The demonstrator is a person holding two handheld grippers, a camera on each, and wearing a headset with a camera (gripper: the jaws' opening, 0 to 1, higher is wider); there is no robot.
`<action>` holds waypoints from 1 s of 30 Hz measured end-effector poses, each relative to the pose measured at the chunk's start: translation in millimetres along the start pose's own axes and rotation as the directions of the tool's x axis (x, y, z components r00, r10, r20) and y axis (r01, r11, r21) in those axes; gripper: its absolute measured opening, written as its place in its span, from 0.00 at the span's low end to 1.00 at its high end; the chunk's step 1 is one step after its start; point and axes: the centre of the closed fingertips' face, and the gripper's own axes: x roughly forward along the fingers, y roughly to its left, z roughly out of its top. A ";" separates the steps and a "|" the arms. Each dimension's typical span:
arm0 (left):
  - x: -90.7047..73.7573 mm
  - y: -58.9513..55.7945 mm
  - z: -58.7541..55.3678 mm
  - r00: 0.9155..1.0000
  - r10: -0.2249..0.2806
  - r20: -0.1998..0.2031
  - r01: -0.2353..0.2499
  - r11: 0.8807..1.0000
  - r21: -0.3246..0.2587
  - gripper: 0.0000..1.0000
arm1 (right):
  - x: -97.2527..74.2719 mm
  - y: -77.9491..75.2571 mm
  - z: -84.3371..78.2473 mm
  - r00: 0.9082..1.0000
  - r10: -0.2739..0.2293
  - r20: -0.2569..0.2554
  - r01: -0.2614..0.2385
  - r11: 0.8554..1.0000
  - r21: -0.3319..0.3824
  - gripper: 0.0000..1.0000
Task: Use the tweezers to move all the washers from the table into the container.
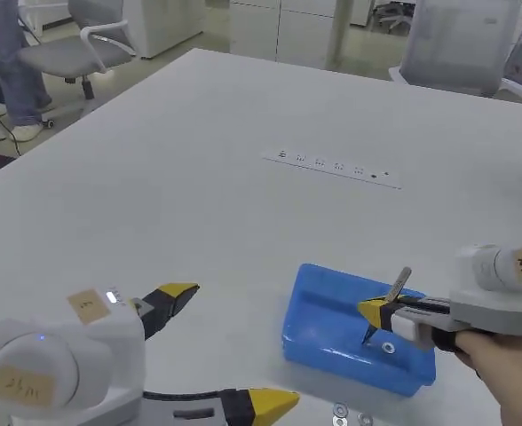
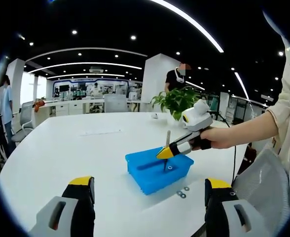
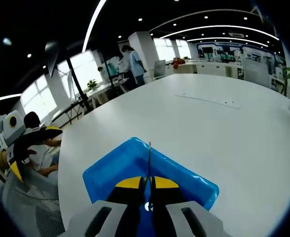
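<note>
White table [image 1: 243, 133] bears two washers [image 1: 339, 411] beside one blue container [image 1: 332, 353].

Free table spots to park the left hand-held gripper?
Bare: table between left hand-held gripper and blue container, and beyond it up to the socket strip. Crowded: near edge by the washers, and the container under the right hand-held gripper's tweezers.

The container [image 1: 323, 311] sits on the counter [image 1: 199, 195] at the near right. 1 washer [image 1: 388, 348] lies in its right part, below the tweezers [image 1: 399, 284] held in the right gripper [image 1: 367, 311]. 2 washers [image 1: 339, 411] lie on the counter just near of the container. The left gripper [image 1: 245, 344] is at near left. A socket strip [image 1: 332, 167] lies farther back.
</note>
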 end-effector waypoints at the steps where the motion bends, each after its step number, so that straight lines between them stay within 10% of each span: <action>1: 0.0 0.0 -0.1 1.000 0.000 -0.001 0.000 1.000 0.001 0.95 | -0.4 -0.2 0.6 1.000 -0.004 0.004 0.004 1.000 -0.011 0.04; 20: 0.2 -1.7 0.3 1.000 -0.006 -0.001 0.006 1.000 0.000 0.94 | -47.4 41.9 25.3 0.977 0.072 0.200 -0.077 0.997 0.015 0.03; 30: 0.8 -2.5 -0.7 1.000 -0.011 -0.007 0.011 1.000 0.003 0.94 | -56.2 62.4 2.4 0.974 0.126 0.186 -0.136 0.990 0.039 0.03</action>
